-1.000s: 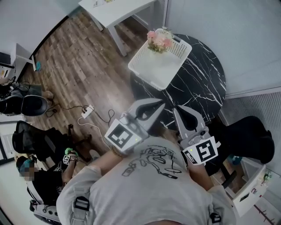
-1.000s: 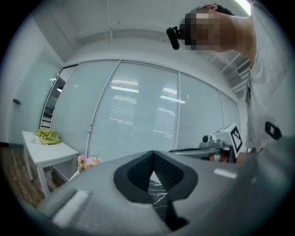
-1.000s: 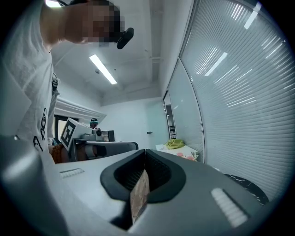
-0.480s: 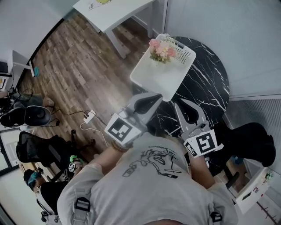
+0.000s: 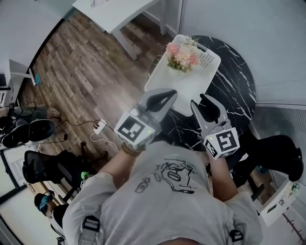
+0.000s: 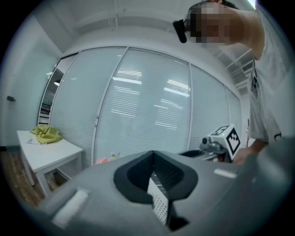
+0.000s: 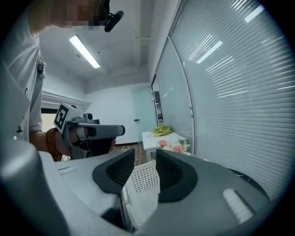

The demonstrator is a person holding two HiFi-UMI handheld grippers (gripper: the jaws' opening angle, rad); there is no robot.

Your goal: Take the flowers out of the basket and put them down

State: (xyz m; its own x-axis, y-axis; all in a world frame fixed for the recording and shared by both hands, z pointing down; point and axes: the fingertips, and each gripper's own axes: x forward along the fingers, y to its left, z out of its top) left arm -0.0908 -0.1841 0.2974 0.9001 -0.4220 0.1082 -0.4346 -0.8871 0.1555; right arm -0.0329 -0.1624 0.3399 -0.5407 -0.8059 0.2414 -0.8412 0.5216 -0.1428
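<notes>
Head view: one basket, one flower bunch; left gripper jaws closed; right gripper jaws just opening, empty.

Head view looks steeply down; both gripper views look level toward the basket.

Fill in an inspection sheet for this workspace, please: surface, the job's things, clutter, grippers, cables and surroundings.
Surface: round black marble table.
Job's things: white basket on the table; pink flowers at its far end, not yet taken out.
Clutter: nothing seen.
Grippers: left gripper shut, empty; right gripper jaws have just been opening, slightly apart, nothing between them; both aimed at the basket.
Cables: power strip with a white cable on the floor.
Surroundings: wooden floor, white table, office chairs.
</notes>
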